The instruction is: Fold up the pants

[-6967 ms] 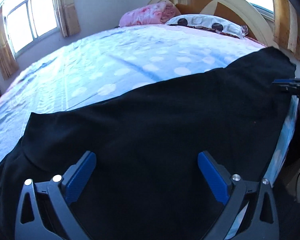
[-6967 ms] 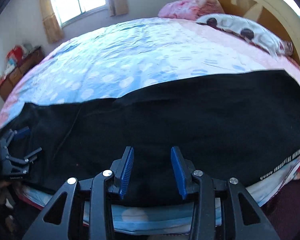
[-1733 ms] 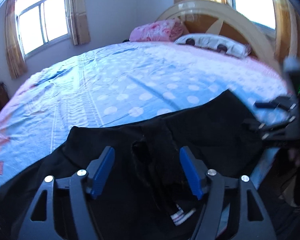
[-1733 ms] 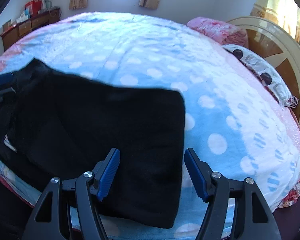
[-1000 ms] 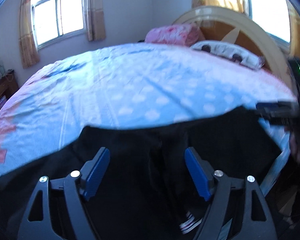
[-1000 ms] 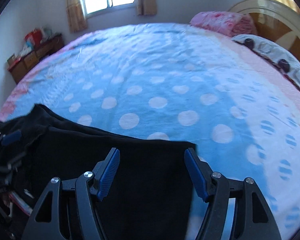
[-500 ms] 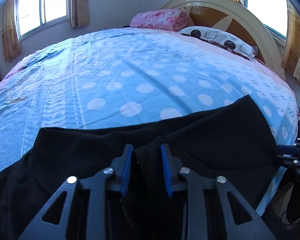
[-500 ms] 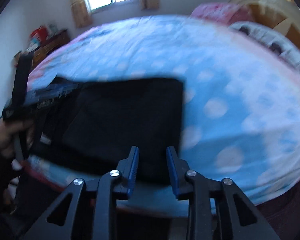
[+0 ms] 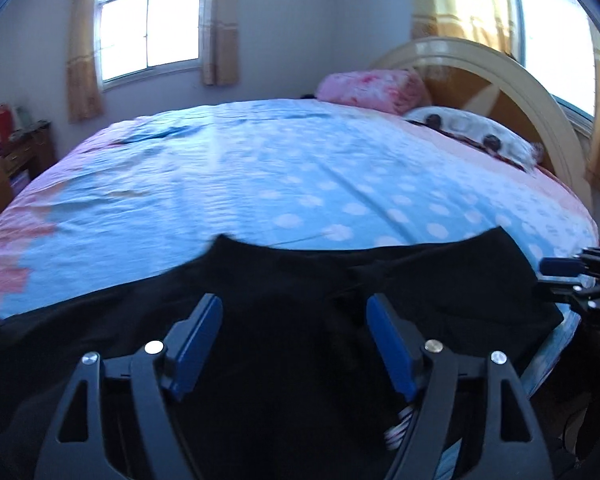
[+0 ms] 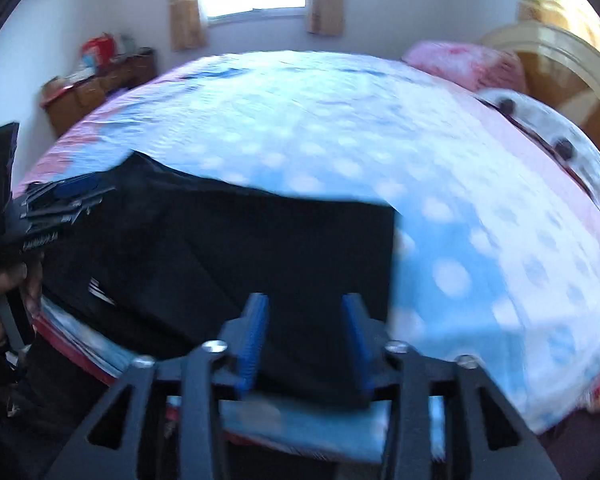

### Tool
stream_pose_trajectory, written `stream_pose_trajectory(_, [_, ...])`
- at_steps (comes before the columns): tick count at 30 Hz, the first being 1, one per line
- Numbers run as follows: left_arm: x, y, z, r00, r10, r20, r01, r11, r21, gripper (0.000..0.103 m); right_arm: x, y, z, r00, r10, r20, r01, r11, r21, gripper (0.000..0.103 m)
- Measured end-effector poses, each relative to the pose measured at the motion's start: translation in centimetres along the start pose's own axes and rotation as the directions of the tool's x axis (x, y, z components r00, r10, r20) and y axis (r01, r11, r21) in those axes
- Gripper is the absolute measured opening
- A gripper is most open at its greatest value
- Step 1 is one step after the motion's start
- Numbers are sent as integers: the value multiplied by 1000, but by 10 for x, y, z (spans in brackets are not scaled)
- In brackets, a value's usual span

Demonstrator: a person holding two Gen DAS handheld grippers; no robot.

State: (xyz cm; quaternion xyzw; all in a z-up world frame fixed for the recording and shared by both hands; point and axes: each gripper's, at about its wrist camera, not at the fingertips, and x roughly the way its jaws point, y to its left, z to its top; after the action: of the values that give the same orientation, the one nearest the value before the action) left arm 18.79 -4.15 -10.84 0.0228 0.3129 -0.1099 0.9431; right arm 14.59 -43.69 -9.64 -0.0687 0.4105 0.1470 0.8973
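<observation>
Black pants (image 9: 300, 280) lie folded over on the near edge of the bed, also in the right wrist view (image 10: 260, 240). My left gripper (image 9: 294, 332) is open just above the cloth with nothing between its blue pads. My right gripper (image 10: 304, 340) is open over the pants' near right corner, holding nothing. The right gripper shows at the right edge of the left wrist view (image 9: 572, 276). The left gripper shows at the left of the right wrist view (image 10: 60, 200), held by a hand.
The bed has a blue polka-dot sheet (image 9: 260, 184) with pink borders. A pink pillow (image 9: 372, 84), a white pillow (image 9: 468, 132) and a curved headboard (image 9: 500, 76) are at the far right. A wooden cabinet (image 10: 96, 88) stands by the wall under a window.
Both grippers have opened wider since half a second ago. The left gripper let go of the pants fold and pulled back. The right view has shifted and is blurred by motion.
</observation>
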Motion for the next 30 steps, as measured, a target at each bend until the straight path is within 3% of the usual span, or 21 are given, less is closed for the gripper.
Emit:
stream_pose_trajectory(3, [-8, 23, -10, 999, 52, -3, -52, 999, -15, 84, 20, 21, 28, 985, 171, -11, -171, 985, 12, 46])
stream_pose_trajectory(5, [-8, 36, -19, 995, 94, -30, -94, 995, -14, 87, 34, 38, 53, 948, 316, -27, -315, 948, 40, 46])
stream_pose_trajectory(9, [-15, 69, -36, 980, 187, -62, -190, 981, -37, 87, 66, 88, 109, 885, 462, -54, -461, 887, 20, 47])
stream_pose_trajectory(13, [-20, 110, -40, 951, 300, -72, -305, 949, -72, 87, 109, 125, 151, 875, 473, -103, -472, 881, 31, 47])
stream_pose_trajectory(18, [-9, 151, -45, 922, 367, -126, -380, 920, -100, 88, 167, 147, 168, 858, 471, -206, -460, 882, 101, 46])
stream_pose_trajectory(20, [-2, 163, -50, 920, 361, -151, -380, 917, -124, 88, 183, 153, 169, 842, 483, -242, -466, 876, 127, 46])
stream_pose_trajectory(28, [10, 168, -56, 929, 334, -158, -354, 927, -122, 95, 201, 161, 170, 821, 502, -272, -484, 865, 133, 46])
stream_pose_trajectory(30, [10, 167, -57, 931, 330, -154, -350, 929, -120, 96, 197, 152, 174, 839, 487, -241, -466, 873, 142, 45])
